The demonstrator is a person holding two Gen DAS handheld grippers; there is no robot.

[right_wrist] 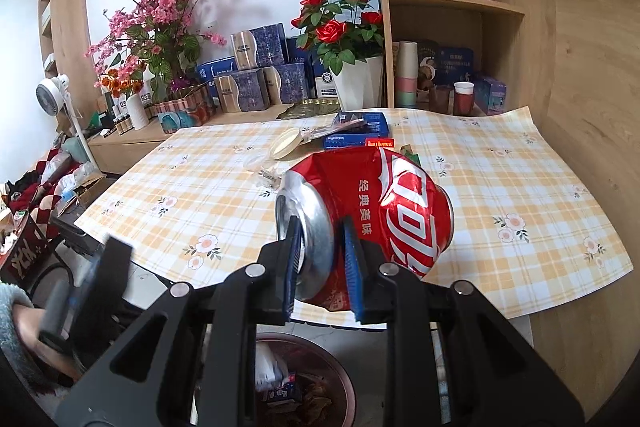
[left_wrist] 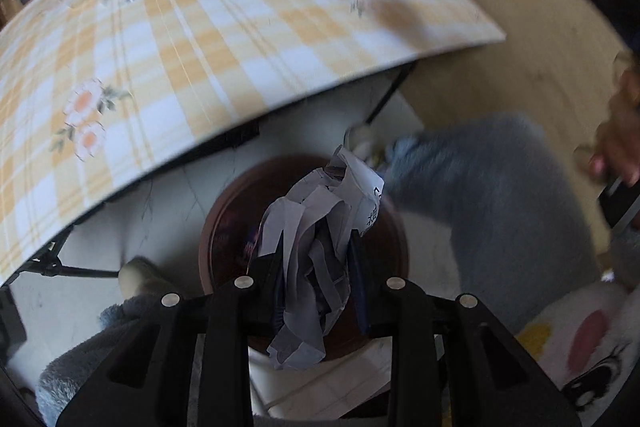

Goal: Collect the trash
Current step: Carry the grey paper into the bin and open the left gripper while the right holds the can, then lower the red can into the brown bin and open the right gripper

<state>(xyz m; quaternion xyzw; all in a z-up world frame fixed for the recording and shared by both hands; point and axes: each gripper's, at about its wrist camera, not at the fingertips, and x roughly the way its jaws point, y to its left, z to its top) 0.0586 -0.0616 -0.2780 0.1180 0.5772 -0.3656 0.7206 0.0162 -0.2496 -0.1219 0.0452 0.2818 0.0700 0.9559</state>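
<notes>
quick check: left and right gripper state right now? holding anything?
Left gripper: shut on crumpled paper, above the brown bin.
Right gripper: shut on a crushed red can, fingers clamping its end.

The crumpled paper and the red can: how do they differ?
The crumpled paper is white, soft and wadded; the red can is shiny metal, dented. The paper hangs right above the brown bin; the can is held over the table edge. Both are pinched between fingers.

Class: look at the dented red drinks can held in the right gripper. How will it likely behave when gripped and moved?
The can is visibly crumpled, so its wall probably yields further under the right gripper. It looks empty, so likely light. Its glossy surface may slip.
</notes>
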